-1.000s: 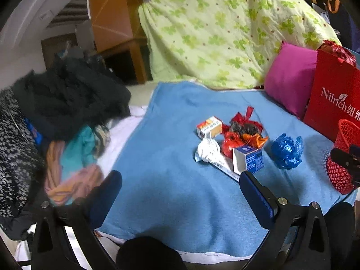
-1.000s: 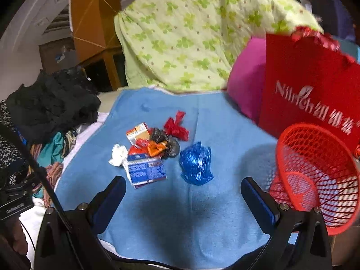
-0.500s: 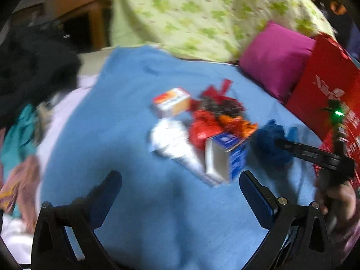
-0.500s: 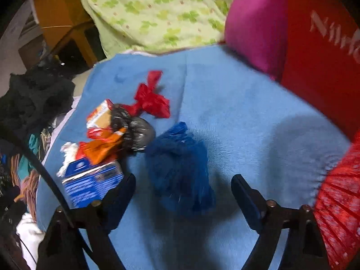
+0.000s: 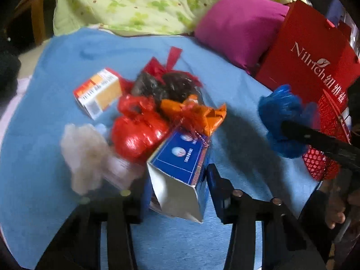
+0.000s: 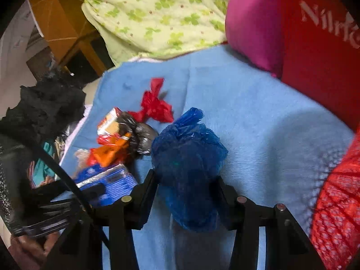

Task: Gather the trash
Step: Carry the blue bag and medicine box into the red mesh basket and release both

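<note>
1. Trash pile on the blanket (image 5: 56, 72): carton (image 5: 180, 171) nearest, small box (image 5: 99, 94) behind it to the left, tissue wad (image 5: 83, 155) left of the carton.
2. Knotted bag (image 6: 186, 157) lies right of the pile, apart from it.
3. Mesh basket (image 6: 337, 202) at the blanket's right edge (partly cut off).
4. Paper bag (image 5: 315, 63) behind the basket, pillow (image 5: 238, 27) to its left.

Dim indoor light, motion blur, dark fisheye corners.

A blue blanket (image 5: 56, 72) carries mixed trash (image 5: 144, 121).
</note>
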Demonstrator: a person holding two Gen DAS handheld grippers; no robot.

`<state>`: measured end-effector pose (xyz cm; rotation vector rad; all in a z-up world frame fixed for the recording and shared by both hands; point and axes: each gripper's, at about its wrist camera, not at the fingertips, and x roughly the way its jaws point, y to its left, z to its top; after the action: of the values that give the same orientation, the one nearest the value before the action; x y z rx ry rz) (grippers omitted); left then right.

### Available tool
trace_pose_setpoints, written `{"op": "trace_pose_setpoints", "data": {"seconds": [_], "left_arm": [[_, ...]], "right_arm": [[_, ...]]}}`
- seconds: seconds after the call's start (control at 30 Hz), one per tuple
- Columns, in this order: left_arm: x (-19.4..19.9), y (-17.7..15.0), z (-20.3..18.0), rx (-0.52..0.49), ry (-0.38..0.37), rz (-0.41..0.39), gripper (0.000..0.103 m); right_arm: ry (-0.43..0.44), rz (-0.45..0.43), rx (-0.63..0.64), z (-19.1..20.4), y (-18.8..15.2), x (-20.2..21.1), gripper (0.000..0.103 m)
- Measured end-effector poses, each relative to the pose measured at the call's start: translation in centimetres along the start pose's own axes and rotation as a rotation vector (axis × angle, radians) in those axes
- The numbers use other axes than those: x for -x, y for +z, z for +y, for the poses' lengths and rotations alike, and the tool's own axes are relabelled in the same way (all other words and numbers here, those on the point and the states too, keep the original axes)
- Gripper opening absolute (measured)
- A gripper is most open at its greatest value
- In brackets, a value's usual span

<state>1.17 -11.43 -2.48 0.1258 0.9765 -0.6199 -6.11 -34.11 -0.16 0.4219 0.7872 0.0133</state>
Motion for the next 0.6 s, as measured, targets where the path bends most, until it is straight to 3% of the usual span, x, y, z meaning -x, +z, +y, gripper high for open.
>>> {"op": "trace_pose_setpoints", "data": {"seconds": [0.17, 0.37, 0.6], "left_arm": [[1.2, -0.7, -0.8, 0.015, 0.008, -0.043, 0.043], [5.5, -1.8, -3.5, -0.041, 0.041, -0.118, 0.043], [10.7, -0.5, -7.8, -0.111, -0.016, -0.219, 0.043]], "right_arm": [[0.013, -0.073, 0.033, 0.8, -0.9, 5.2, 0.051], [0.043, -0.172, 0.036, 1.1, -1.6, 11.4, 0.051], [0.029, -0.294, -0.016, -1.4, -2.2, 18.1, 0.051]]}}
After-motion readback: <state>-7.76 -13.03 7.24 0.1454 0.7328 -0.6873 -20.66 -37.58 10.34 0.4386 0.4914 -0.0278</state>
